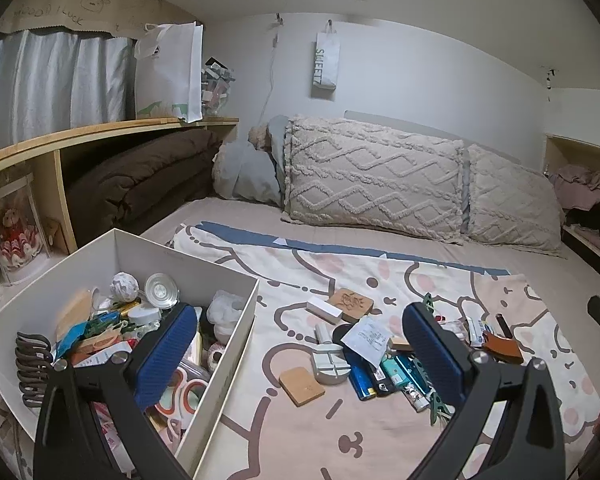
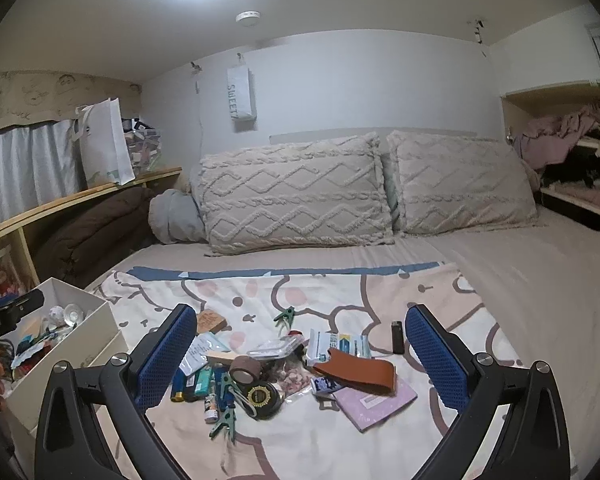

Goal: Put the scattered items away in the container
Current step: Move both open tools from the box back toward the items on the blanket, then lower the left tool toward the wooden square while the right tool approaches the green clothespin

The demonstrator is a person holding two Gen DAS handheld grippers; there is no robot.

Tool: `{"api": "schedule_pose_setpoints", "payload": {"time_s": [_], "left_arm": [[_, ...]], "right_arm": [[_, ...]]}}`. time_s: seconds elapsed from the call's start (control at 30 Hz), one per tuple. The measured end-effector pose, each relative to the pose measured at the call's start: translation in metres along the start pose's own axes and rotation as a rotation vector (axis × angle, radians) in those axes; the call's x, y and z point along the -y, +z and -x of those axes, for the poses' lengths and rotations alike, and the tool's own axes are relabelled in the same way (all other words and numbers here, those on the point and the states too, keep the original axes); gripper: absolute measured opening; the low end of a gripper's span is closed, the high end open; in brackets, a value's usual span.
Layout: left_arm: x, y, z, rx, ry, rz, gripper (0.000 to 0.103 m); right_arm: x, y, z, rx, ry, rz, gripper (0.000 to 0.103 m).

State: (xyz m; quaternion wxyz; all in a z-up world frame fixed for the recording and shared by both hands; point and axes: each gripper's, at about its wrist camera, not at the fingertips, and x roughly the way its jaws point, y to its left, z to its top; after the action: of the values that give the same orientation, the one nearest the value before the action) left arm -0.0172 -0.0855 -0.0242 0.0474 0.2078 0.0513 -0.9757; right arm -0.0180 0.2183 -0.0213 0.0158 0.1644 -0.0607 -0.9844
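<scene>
My left gripper [image 1: 296, 344] hangs above the bed with its jaws spread wide and nothing between them; the left pad sits over the near right corner of the white box [image 1: 236, 320], the right pad over the clutter. The box rests at the left on the patterned blanket [image 1: 380, 432] and is already crowded: a crumpled paper ball [image 1: 124, 285], a round silver lid [image 1: 161, 290], a dark coiled hair clip [image 1: 33, 372] hooked on its near wall, rolls of tape at the near end. My right gripper [image 2: 298, 354] is likewise wide and empty, poised over the scattered pile in the middle of the blanket. In that pile I record a brown leather pouch [image 2: 356, 372] lying across a pink notebook [image 2: 374, 400], a round black tin with a gold emblem [image 2: 263, 396], a roll of brown tape [image 2: 246, 368] touching the tin's far side, a blue lighter [image 2: 177, 390] at the left edge, green clips [image 2: 225, 424] near and far, and a black lighter [image 2: 397, 337] apart to the right. From the left view, a square cork coaster [image 1: 301, 385] lies nearest, beside a grey round gadget [image 1: 332, 364]; a carved wooden block [image 1: 350, 301] and a white box-shaped item [image 1: 324, 310] lie farther back. Two tufted pillows [image 2: 296, 196] stand at the far end of the bed.
</scene>
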Motion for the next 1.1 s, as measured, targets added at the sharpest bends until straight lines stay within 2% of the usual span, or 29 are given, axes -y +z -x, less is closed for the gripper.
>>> {"api": "schedule_pose_setpoints", "payload": {"time_s": [0.4,0.63,0.9,1.1], "left_arm": [[0.021,-0.016,-0.022,-0.071,-0.016,-0.039,0.103],[0.035,-0.032,-0.045,-0.150,-0.012,-0.060,0.103],[0.042,-0.048,-0.068,-0.229,-0.004,-0.064,0.103],[0.043,-0.063,-0.089,-0.316,-0.034,-0.028,0.103]], "right_arm": [[-0.008,-0.023,-0.023,-0.079,0.013,-0.007,0.103],[-0.020,-0.041,-0.042,-0.175,0.084,-0.051,0.103],[-0.029,-0.061,-0.060,-0.266,0.091,-0.058,0.103],[-0.031,-0.076,-0.070,-0.346,0.098,-0.070,0.103]]}}
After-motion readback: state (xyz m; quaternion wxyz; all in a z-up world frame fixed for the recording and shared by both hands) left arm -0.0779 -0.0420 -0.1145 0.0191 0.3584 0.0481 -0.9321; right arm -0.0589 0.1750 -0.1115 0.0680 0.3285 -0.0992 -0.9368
